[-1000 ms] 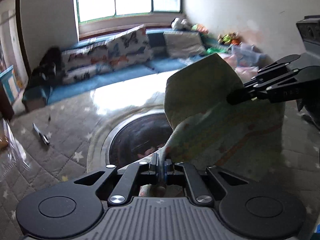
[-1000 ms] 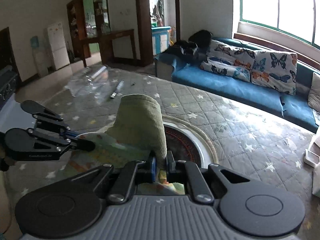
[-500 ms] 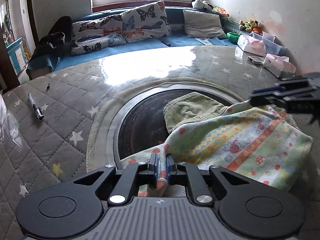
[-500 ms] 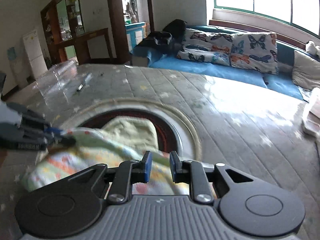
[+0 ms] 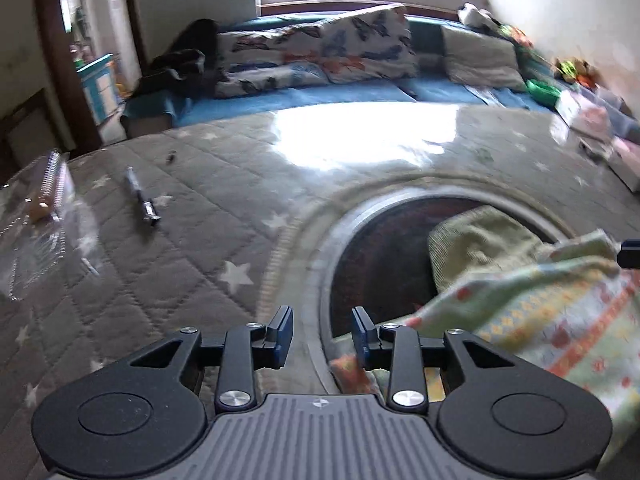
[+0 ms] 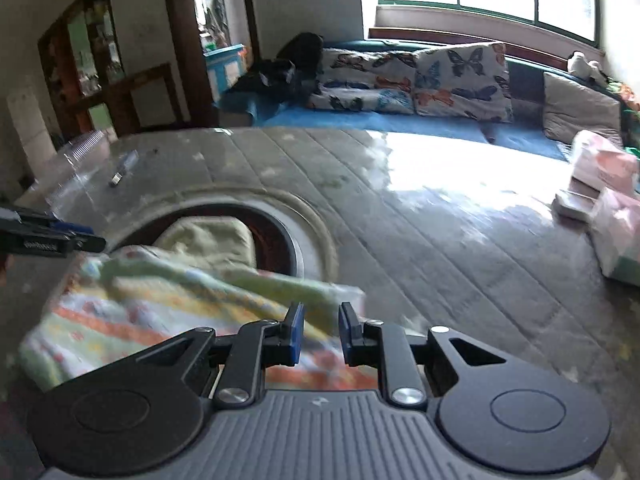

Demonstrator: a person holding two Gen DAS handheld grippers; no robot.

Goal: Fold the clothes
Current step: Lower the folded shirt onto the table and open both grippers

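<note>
A small patterned garment (image 5: 532,320) with a green ribbed lining (image 5: 476,244) lies folded on the table, partly over a dark round inset (image 5: 380,248). My left gripper (image 5: 322,334) is open and empty, just left of the garment's near corner. My right gripper (image 6: 320,330) is open and empty, its fingers just above the garment's right edge (image 6: 168,300). The left gripper's tip (image 6: 52,236) shows at the left of the right wrist view.
A grey quilted star cover (image 5: 180,248) spreads over the table. A pen (image 5: 142,198) and a clear plastic box (image 5: 44,216) lie at the left. Pink and white boxes (image 6: 600,184) stand at the right. A blue sofa with butterfly pillows (image 6: 412,76) is behind.
Both grippers lowered the lifted garment onto the table and let go. The right opened first, then the left; the left has swung away to the left.
</note>
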